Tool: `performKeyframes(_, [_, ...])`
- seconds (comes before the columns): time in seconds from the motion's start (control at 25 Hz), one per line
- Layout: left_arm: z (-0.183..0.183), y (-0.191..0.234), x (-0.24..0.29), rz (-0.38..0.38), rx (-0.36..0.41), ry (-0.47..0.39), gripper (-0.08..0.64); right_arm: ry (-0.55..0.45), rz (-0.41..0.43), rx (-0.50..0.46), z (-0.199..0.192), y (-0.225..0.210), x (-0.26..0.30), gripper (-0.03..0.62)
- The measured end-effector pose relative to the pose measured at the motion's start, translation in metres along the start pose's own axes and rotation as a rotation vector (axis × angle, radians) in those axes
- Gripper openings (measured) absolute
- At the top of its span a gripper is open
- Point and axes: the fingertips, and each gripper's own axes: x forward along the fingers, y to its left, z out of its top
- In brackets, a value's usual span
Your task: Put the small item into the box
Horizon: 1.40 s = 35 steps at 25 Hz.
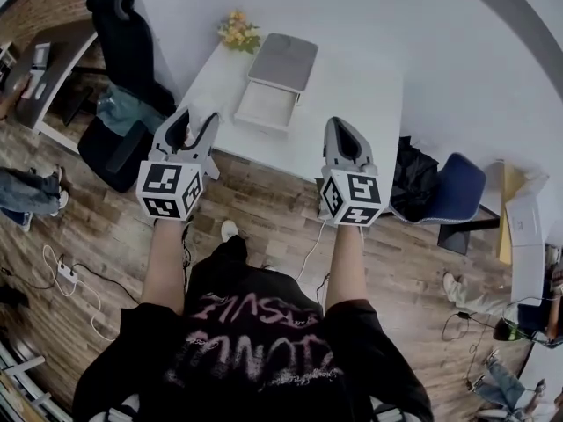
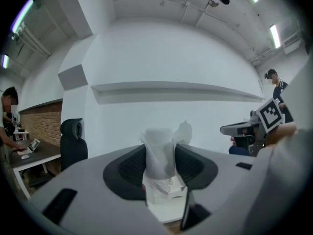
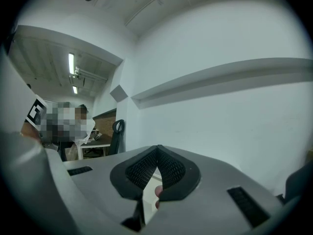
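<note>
White table (image 1: 352,95) ahead of me, smooth top, with wood-plank floor (image 1: 264,202) under my feet. On the table is the box (image 1: 266,105): flat, rectangular and open, its white tray toward me and its grey lid (image 1: 283,60) right behind. Yellow flowers (image 1: 237,32) sit just beside the lid.

Step in hand, as I read it: carrying to the box, nothing in the tray yet.

Left gripper (image 1: 199,120): ribbed black fingers (image 2: 131,166) stand fairly wide but clamped on the small item (image 2: 160,151). It's a white, crinkly, half-see-through wad, soft-looking, poking up past the fingertips. Right gripper (image 1: 339,123) is closed tip to tip and empty.

Next: bring the left one over the tray, lower it and let go. A wad this light may cling to the ribbing.
</note>
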Motion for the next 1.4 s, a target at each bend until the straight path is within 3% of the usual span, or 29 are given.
performKeyframes(0.32, [-0.003,0.058,0.07,-0.078,-0.009,0.009,0.178,0.015,-0.071,-0.013,0.008,0.001,0.08,0.009])
performKeyframes(0.64, [-0.002,0.094,0.104,-0.136,-0.02,0.011,0.178,0.019,-0.136,-0.009,0.016,0.003,0.113,0.011])
performKeyframes(1.08, [-0.003,0.083,0.149,-0.204,-0.036,0.021,0.178,0.03,-0.19,-0.003,0.015,-0.026,0.132,0.009])
performKeyframes(1.4, [0.001,0.067,0.184,-0.206,-0.031,0.037,0.178,0.015,-0.19,0.022,0.02,-0.063,0.148,0.009])
